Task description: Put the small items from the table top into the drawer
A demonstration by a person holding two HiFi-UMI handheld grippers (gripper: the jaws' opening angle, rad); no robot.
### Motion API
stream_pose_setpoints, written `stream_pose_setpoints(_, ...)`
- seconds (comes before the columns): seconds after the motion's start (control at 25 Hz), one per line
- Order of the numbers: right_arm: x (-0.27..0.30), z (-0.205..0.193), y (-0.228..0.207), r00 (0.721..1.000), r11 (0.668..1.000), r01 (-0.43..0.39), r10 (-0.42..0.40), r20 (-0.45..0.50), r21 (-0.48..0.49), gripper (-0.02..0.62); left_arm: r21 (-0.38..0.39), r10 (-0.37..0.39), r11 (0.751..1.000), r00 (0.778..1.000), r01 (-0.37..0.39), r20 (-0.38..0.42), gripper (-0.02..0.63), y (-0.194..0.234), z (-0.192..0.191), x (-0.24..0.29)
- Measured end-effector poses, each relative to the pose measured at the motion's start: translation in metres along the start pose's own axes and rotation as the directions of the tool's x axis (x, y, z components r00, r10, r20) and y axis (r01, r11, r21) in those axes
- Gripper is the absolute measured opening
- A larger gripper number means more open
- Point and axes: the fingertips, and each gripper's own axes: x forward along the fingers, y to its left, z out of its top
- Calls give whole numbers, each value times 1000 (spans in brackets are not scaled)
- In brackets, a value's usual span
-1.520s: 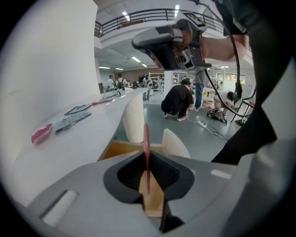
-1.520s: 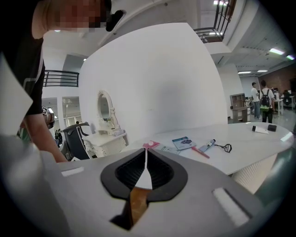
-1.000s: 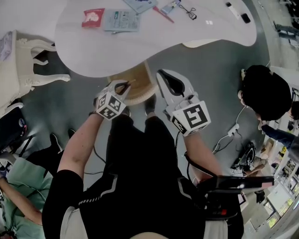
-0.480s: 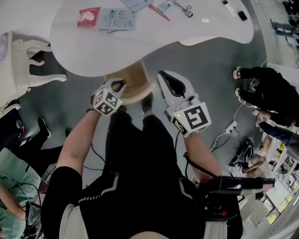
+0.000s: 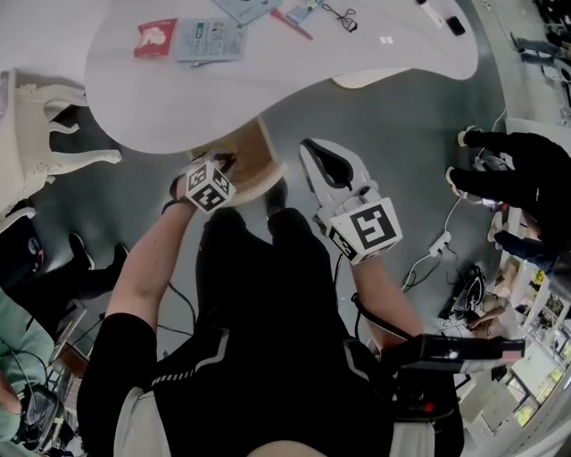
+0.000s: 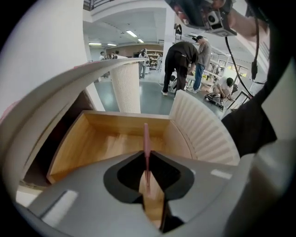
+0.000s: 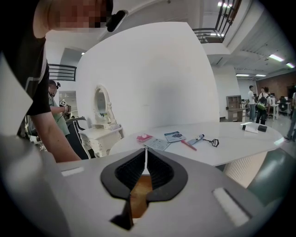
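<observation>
My left gripper [image 6: 146, 159] is shut on a thin pink strip [image 6: 146, 139], seen edge-on and pointing forward. It hovers over the open wooden drawer [image 6: 111, 143], whose inside shows only bare wood. In the head view, the left gripper [image 5: 223, 163] sits at the drawer [image 5: 259, 156] under the edge of the white table [image 5: 268, 80]. The right gripper [image 5: 326, 165] hangs beside it, shut with nothing in it; in its own view the jaws [image 7: 146, 152] meet. On the table lie a red packet [image 5: 154, 38], a grey-blue packet [image 5: 210, 39], a red pen [image 5: 293, 24] and a black wire item [image 5: 339, 15].
A ribbed white drawer front [image 6: 203, 129] curves at the drawer's right. A ribbed column [image 6: 126, 88] holds up the table. A white ornate chair [image 5: 36, 134] stands at the left. People [image 5: 522, 178] crouch on the floor at the right, with cables [image 5: 437, 254] nearby.
The left gripper has moved a little up and left toward the drawer with the pink strip in it. The right gripper has barely moved. The person at the right has shifted.
</observation>
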Motion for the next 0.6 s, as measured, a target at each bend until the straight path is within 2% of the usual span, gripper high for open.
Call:
stream_pose_setpoints(0.24,-4,-9,-8,1000,1000,-2,2,-9,-2,17,-11,-32,999,997,31,-71,40,2,-4,26)
stream_pose_setpoints(0.6,-4,-23,-24,999,1000,19,-19,-26,9,17,-22,-75,997,980,72,-184,40,11,-27,58)
